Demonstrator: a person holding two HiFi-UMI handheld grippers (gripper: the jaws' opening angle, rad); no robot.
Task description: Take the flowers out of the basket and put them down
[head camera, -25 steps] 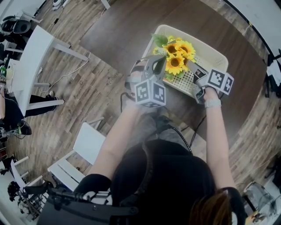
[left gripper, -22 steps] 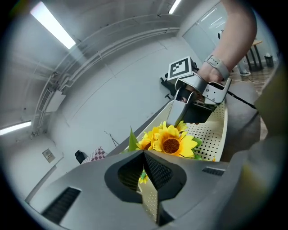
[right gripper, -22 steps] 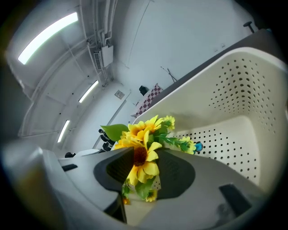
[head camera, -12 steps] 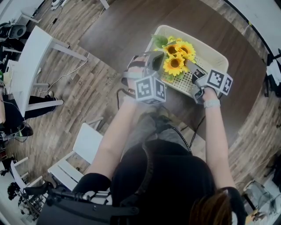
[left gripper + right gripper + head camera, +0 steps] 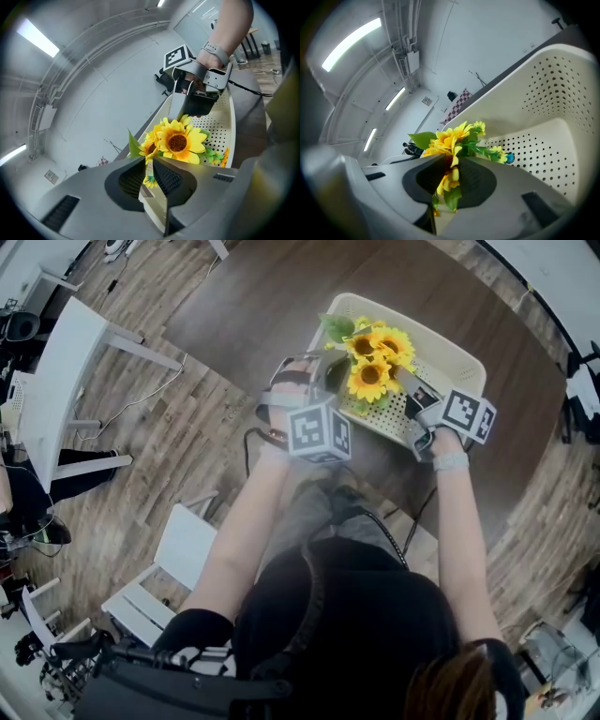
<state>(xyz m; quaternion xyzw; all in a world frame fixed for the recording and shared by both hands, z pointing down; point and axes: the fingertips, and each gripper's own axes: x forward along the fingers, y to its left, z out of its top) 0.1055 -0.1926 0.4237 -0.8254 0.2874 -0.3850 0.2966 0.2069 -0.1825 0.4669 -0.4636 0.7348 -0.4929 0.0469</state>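
Pinching flowers [image 5: 372, 357], at 9 o'clock side of basket [image 5: 457, 351], with right gripper [image 5: 451, 164] jaws just closing on them; just easing left gripper [image 5: 149, 161] jaws apart around its rim. Advising lifting slowly, steadying basket.

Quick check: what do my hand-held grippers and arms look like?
Both the left hand-held gripper and right hand-held gripper have grey moulded jaws with black ribbed pads, each carrying a white cube of black square markers. A black cable trails from the left. Short black sleeves; pale wristband on the right wrist.
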